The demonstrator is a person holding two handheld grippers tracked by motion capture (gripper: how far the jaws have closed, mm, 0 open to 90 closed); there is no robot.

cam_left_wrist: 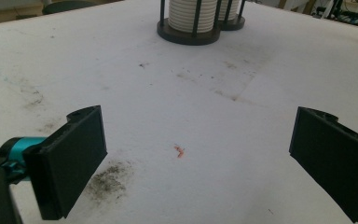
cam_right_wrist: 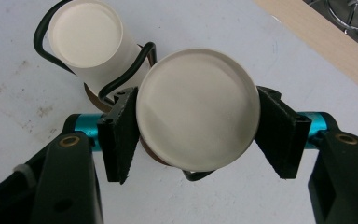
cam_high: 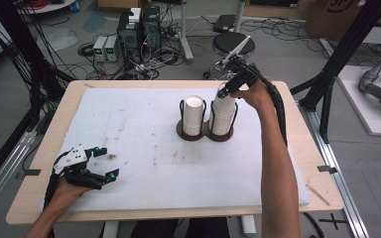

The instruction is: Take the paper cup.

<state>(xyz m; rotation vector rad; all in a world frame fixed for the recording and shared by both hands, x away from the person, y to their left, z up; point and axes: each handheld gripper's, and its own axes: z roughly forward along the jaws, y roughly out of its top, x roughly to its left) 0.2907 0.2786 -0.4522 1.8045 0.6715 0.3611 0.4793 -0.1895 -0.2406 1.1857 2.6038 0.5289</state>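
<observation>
White discs (cam_right_wrist: 198, 109) stacked in two-slot rack (cam_high: 204, 133), right gripper (cam_right_wrist: 198, 135) clamping top one

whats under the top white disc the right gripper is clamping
The right gripper grips the top disc of the right stack, standing in the wire holder. The discs beneath are covered in the right gripper view.

Looked like a robotics/research lab. Concrete floor behind the table (cam_high: 39, 163) was strewn w/ cables (cam_high: 278, 29), plus PC towers (cam_high: 139, 29) and small power units (cam_high: 105, 47). Black aluminium frame struts (cam_high: 345, 54) flanked the bench; a stool (cam_high: 233, 44) and cardboard boxes (cam_high: 332, 15) stood nearby.
</observation>
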